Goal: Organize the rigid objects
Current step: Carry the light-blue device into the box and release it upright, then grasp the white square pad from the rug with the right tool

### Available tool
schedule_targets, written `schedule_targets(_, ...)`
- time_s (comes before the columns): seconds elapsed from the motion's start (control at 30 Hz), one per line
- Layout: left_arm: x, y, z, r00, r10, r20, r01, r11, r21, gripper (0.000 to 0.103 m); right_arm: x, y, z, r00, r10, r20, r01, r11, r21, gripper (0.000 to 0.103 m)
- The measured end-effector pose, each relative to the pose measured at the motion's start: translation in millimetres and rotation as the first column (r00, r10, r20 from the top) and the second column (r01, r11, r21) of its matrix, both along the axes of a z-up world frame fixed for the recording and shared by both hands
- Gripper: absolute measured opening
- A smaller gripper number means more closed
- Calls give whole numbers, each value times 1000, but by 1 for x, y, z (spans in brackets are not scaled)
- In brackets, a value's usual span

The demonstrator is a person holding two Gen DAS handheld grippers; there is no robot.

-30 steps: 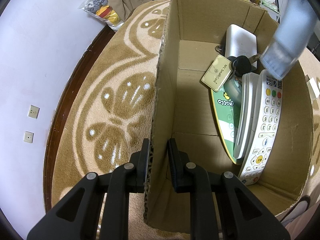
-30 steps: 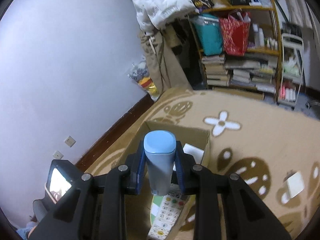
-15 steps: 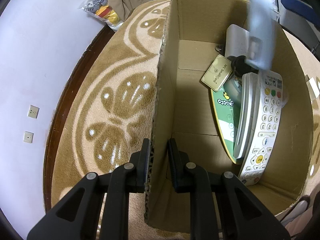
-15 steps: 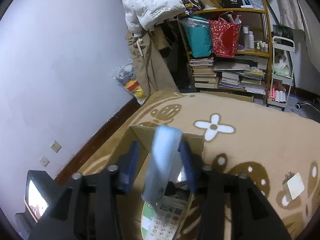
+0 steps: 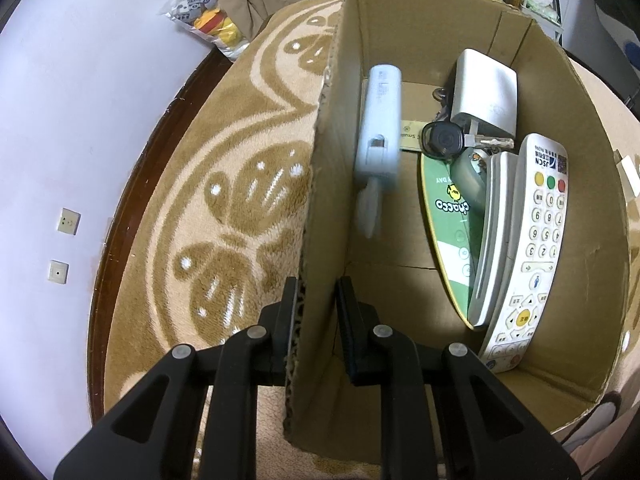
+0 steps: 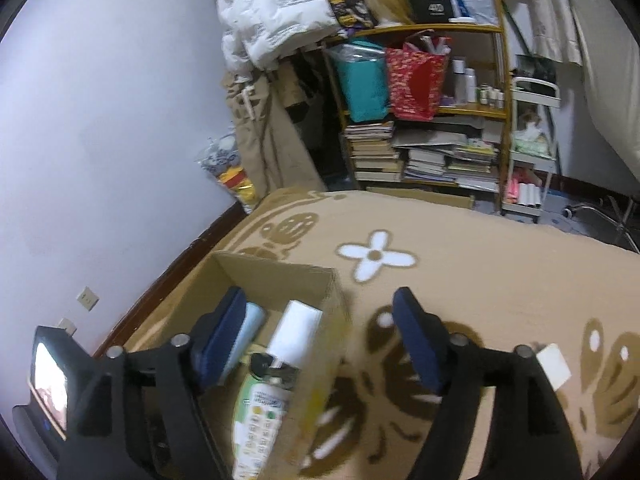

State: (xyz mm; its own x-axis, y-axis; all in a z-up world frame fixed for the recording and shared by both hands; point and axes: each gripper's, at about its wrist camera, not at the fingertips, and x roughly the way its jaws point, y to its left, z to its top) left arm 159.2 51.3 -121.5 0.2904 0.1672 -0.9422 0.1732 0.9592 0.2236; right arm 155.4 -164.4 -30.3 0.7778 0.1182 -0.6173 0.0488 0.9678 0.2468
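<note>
This is a lived-in room of a home. A tan plush carpet with brown and white flower patterns (image 6: 460, 248) covers the floor, and at the far side a wooden shelf unit (image 6: 440, 112) holds stacked books, a teal bag and a red gift bag. A white quilted jacket (image 6: 272, 12) hangs to its left, and a clear bag of soft toys (image 5: 208, 20) leans against the pale wall.

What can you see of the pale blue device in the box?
The pale blue device is a long, rounded, smooth plastic-looking bar with a small dark slot on its face and a narrower, blurred tip pointing down. It is inside the cardboard box, close beside the left wall, with no gripper on it. Contact with the wall or floor cannot be told. The right wrist view shows only a sliver.
</note>
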Motion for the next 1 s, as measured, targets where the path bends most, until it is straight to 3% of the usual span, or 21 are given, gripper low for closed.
schedule_targets(0.2, -1, 0, 0, 1000, 0, 0, 0, 1000, 1, 19, 0, -43, -13, 993, -104, -49, 102, 993, -53, 93)
schedule_targets(0.47, -1, 0, 0, 1000, 0, 0, 0, 1000, 2, 19, -6, -106, -53, 960, -252, -121, 233, 960, -154, 93)
schedule_targets(0.77, -1, 1, -1, 1000, -2, 1, 2, 1000, 6, 19, -20, -142, -95, 919, -348, -185, 318, 933, -170, 93)
schedule_targets(0.87, -2, 1, -1, 1000, -3, 2, 3, 1000, 7, 19, -22, -144, -106, 914, -352, -200, 318, 930, -184, 91)
schedule_targets(0.9, -2, 2, -1, 1000, -2, 2, 2, 1000, 6, 19, -22, -146, -109, 913, -350, -209, 315, 931, -184, 85)
schedule_targets(1.0, -2, 1, -1, 1000, -2, 1, 2, 1000, 7, 19, -19, -150, -117, 905, -354, -237, 313, 930, -193, 78)
